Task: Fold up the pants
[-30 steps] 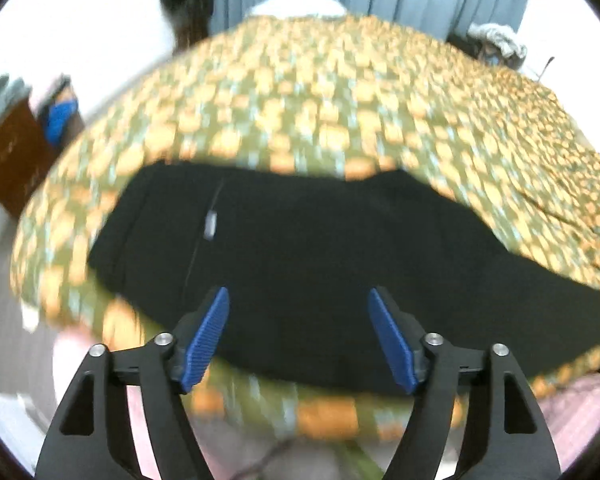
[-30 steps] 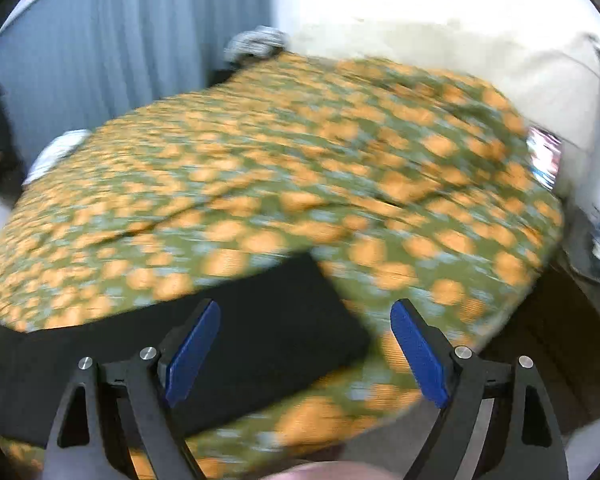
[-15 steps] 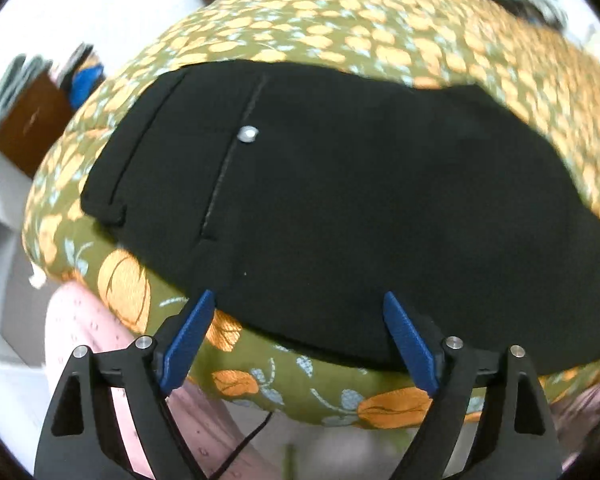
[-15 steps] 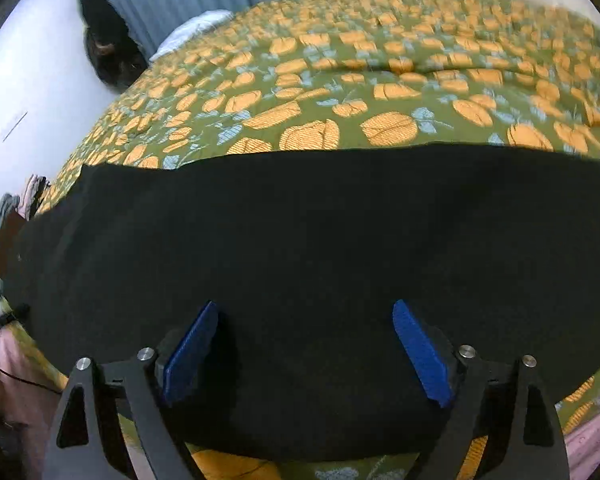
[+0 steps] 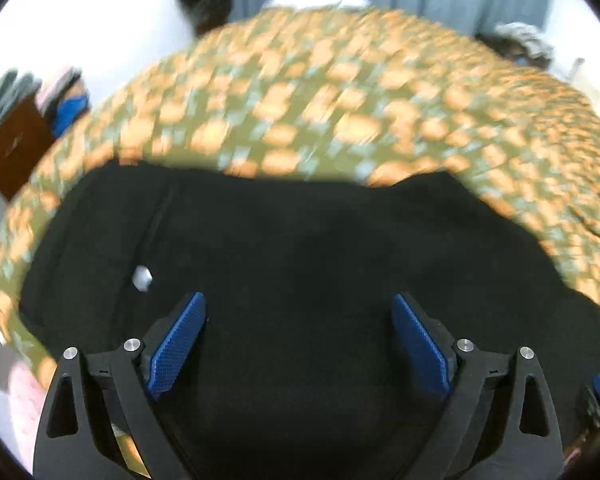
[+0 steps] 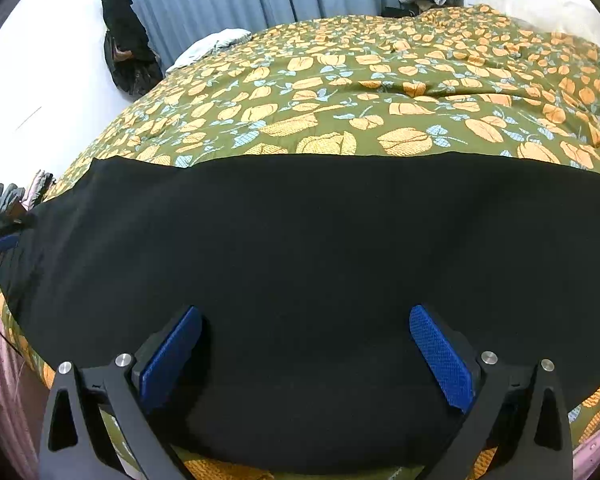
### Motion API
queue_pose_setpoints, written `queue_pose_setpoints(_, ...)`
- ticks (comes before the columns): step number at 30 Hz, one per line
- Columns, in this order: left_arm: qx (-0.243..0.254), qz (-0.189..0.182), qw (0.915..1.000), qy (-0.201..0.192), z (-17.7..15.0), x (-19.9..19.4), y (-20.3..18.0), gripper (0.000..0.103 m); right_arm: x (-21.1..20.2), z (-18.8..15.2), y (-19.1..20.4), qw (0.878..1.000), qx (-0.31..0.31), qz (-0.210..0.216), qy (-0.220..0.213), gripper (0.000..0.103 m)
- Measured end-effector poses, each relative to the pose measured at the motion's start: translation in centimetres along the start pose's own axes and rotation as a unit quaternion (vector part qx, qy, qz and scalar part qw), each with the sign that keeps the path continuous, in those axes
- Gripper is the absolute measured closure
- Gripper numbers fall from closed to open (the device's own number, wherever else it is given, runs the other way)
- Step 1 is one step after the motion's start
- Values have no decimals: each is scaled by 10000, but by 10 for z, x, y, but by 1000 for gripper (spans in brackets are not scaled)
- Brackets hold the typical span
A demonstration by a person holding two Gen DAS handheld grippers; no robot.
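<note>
Black pants (image 6: 300, 248) spread flat on the bed (image 6: 340, 92), filling the gap between both sets of jaws. Left gripper (image 5: 299, 344) wide apart, holding nothing, silver button (image 5: 142, 278) just ahead-left. Right gripper (image 6: 306, 354) likewise wide, unloaded

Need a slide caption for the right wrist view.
Right gripper, open, poised over black pants laid flat on a floral quilt.
</note>
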State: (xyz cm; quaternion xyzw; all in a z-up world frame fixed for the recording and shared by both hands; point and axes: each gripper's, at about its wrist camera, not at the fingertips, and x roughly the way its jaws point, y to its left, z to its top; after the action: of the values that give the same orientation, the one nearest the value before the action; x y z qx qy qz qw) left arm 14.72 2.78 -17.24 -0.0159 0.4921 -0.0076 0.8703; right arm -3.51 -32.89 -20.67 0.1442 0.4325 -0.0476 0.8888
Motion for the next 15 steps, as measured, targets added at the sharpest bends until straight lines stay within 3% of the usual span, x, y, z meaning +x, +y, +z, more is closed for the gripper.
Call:
queue_pose_setpoints(4,516,292,9981,-186,-10,9,-10,4,-1,0,0,10000,-59,42,-51,0)
queue_pose_setpoints(15,517,327,9976,-319,-12,12,-14,1,0,0,1,9999,-47,7,-110,0)
